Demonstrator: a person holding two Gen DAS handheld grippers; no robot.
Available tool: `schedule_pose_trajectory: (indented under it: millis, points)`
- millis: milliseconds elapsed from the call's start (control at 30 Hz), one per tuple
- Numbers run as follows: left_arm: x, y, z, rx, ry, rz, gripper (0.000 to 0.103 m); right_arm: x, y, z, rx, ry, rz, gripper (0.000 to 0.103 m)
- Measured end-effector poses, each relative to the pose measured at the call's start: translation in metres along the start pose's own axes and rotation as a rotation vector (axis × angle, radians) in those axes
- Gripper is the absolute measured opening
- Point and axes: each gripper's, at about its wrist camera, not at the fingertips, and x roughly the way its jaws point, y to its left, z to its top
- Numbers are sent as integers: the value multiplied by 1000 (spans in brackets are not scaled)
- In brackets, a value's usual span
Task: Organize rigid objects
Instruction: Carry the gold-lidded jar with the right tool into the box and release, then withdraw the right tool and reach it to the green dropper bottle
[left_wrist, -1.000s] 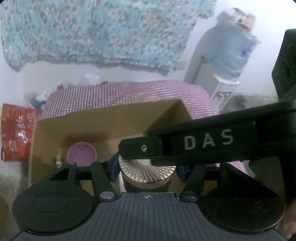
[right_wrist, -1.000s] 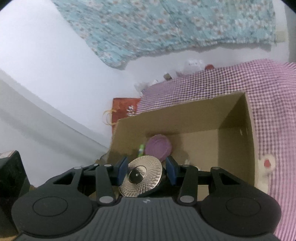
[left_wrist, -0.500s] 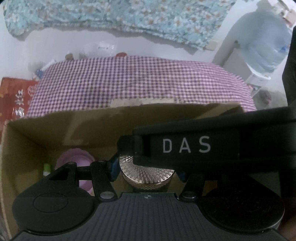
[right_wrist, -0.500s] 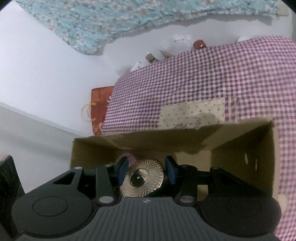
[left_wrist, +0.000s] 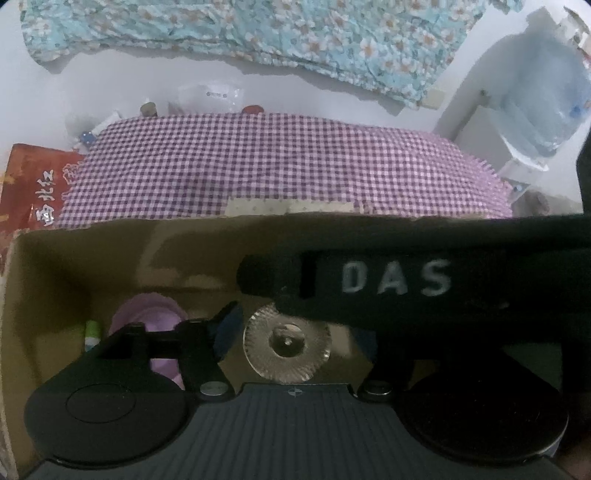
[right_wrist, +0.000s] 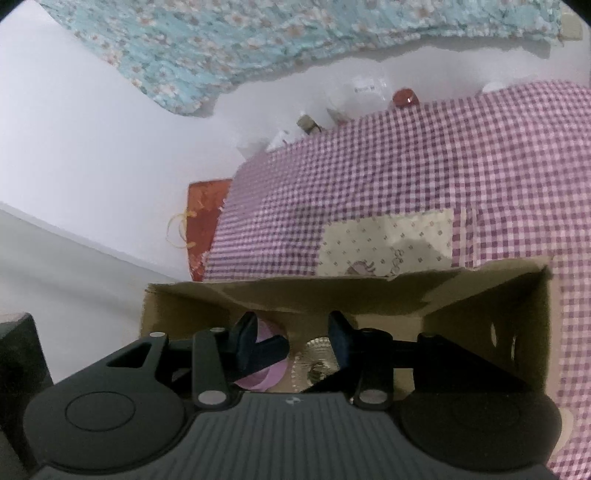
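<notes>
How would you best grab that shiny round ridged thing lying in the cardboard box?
Pinch the shiny round piece across its ridged rim, one finger on each opposite edge, coming from above. It seems to lie face up on the floor of the cardboard box, whose walls would likely block a sideways approach.

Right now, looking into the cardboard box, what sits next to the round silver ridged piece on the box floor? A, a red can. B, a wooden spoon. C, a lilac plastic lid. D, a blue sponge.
C: in the left wrist view a lilac plastic lid lies on the floor of the cardboard box, just left of the round silver ridged piece.
</notes>
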Motion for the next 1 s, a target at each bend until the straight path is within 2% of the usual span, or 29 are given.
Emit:
schedule_pose_trajectory:
  millis: [67,333,500,633,767,1000]
  points:
    - [-13,-3,-2,-2,-18,-17,77,-13,3,-4,7,-31,20,46]
    - [-82,-14,-22,12,-103,-114,85,-104,14,-43,30,-216,150,46]
    - [-124,-22,-53,77,-150,-173,86,-166,13,-90,45,-366,222,47]
    - [-152,-23,-87,132,-185,-191,93,-195,8,-136,74,-438,260,47]
    - [-170,-14,-121,153,-209,-201,95,-202,-1,-183,129,-459,279,48]
    - [-177,10,-172,144,-200,-194,95,-186,-15,-237,213,-391,257,48]
